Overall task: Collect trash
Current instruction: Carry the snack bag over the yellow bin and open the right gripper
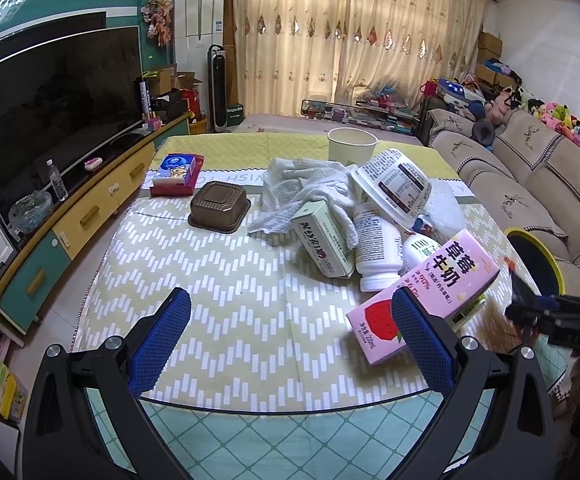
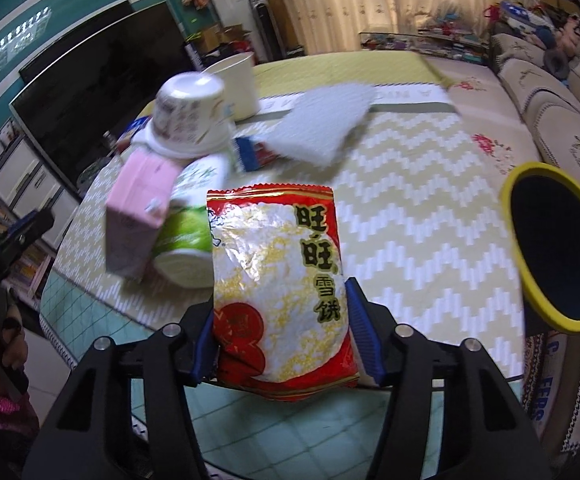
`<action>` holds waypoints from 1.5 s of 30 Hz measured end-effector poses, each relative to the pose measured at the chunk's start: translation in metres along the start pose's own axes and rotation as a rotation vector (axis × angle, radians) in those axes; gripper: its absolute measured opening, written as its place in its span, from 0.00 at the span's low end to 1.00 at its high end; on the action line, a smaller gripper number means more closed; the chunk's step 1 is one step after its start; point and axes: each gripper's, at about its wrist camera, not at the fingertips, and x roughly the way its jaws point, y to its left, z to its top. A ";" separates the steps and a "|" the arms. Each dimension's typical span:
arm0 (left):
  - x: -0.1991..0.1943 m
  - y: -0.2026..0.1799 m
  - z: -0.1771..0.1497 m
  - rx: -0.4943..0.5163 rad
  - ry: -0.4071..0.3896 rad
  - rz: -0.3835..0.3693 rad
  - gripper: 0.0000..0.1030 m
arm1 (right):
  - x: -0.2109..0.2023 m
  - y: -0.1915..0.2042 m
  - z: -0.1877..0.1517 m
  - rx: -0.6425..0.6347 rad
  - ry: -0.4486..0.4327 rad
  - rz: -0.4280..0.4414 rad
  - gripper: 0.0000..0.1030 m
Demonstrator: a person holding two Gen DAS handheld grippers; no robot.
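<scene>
Here snack packet (image 2: 280, 292) clamped upright within right tool (image 2: 286, 336).

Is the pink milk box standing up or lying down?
Lying down. The pink strawberry milk carton rests on its long side, tilted against the white plastic bottle.

The snack packet (image 2: 280, 300) sits in my right tool (image 2: 286, 328); the bin (image 2: 555, 246) stands right of the tabletop (image 2: 409, 208), apparently beside its edge.

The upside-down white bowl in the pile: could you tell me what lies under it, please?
The upside-down white bowl rests on a white bottle and the crumpled white cloth. Anything beneath its rim is hidden.
</scene>
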 end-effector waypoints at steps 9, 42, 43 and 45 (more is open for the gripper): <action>0.003 -0.012 0.004 0.028 0.001 -0.032 0.96 | -0.023 -0.080 0.024 0.132 -0.097 -0.151 0.54; 0.031 -0.085 0.012 0.258 0.042 -0.202 0.96 | 0.031 -0.290 0.033 0.462 -0.023 -0.469 0.79; 0.032 -0.086 0.012 0.264 0.041 -0.211 0.96 | 0.030 -0.288 0.032 0.460 -0.026 -0.468 0.79; 0.035 -0.085 0.013 0.280 0.045 -0.239 0.96 | 0.029 -0.286 0.031 0.458 -0.029 -0.464 0.79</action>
